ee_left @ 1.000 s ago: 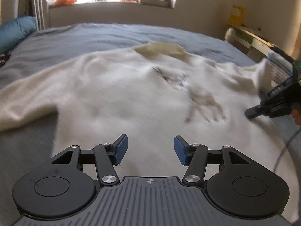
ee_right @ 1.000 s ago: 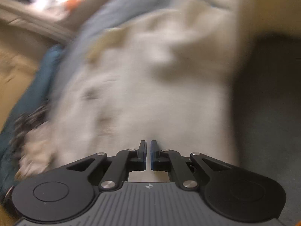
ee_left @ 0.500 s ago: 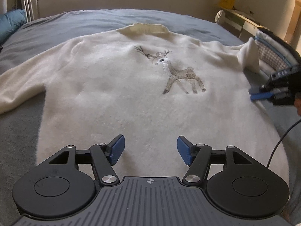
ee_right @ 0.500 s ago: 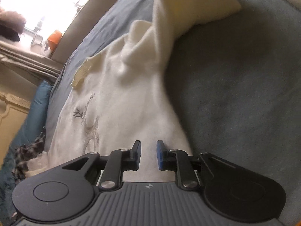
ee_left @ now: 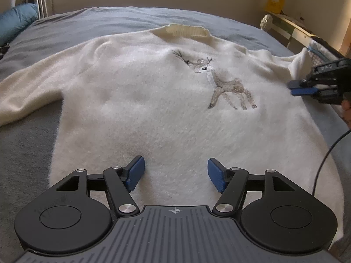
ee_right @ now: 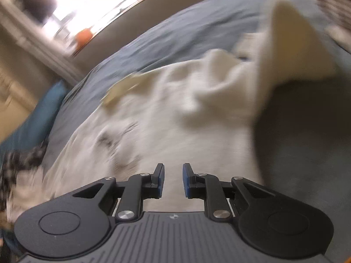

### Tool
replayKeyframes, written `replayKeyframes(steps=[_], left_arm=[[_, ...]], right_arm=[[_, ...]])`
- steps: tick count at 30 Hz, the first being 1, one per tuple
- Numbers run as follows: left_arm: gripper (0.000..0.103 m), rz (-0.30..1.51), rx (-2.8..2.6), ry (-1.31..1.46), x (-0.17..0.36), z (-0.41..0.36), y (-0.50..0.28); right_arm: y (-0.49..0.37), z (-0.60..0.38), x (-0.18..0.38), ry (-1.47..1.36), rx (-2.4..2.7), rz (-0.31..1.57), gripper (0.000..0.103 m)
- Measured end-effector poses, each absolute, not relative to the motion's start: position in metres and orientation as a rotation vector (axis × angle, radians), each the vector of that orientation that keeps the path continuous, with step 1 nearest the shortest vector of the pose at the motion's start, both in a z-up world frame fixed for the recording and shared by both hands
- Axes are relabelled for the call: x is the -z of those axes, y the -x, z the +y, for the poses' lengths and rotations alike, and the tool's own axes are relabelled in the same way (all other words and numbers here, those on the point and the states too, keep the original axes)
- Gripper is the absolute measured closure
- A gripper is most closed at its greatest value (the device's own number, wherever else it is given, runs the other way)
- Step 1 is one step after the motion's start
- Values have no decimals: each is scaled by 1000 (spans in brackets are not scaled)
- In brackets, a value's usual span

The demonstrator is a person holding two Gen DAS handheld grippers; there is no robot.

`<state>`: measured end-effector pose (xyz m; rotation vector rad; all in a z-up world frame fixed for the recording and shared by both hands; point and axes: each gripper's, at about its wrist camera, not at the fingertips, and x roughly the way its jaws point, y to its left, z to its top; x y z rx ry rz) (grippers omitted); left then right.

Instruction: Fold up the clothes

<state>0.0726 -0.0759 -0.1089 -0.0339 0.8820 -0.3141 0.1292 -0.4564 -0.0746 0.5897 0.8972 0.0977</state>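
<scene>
The right gripper (ee_right: 172, 180) has parted a little wider since a moment ago, the left gripper (ee_left: 175, 175) gaping empty over the soft, floppy cream sweater (ee_left: 171, 109) spread front-up on the bed (ee_left: 131, 19); best pinched at hem or cuff.

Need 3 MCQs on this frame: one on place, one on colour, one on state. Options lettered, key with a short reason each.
1. Where does the cream sweater lie?
A. on a grey bedspread
B. on a wooden floor
C. over a chair

2. What colour are the pads of the left gripper?
A. red
B. blue
C. green

3. How is the left gripper set?
A. shut on a sleeve
B. shut on the collar
C. open, holding nothing

Key: 1 A, the grey bedspread shows all round the sweater. 2 B, both fingertips carry blue pads. 3 C, a wide gap shows between the fingers with only the sweater's hem area beneath and nothing pinched.
</scene>
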Motion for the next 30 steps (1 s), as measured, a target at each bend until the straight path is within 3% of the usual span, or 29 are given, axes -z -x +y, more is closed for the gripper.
replayKeyframes(steps=[2, 4, 6, 14, 17, 30], left_arm=[[36, 881, 314, 30, 109, -77, -73], [34, 880, 313, 26, 110, -78, -74], [33, 880, 312, 22, 110, -79, -75], [33, 882, 307, 10, 111, -83, -78], [33, 886, 304, 6, 111, -84, -79], [29, 910, 314, 8, 111, -84, -84]], right_arm=[[-124, -483, 74, -647, -15, 849, 84], [-124, -508, 67, -671, 78, 803, 73], [-127, -527, 56, -663, 146, 751, 70], [-205, -529, 9, -296, 141, 697, 50], [-253, -521, 10, -117, 117, 753, 47], [-379, -533, 63, 193, 90, 1094, 42]])
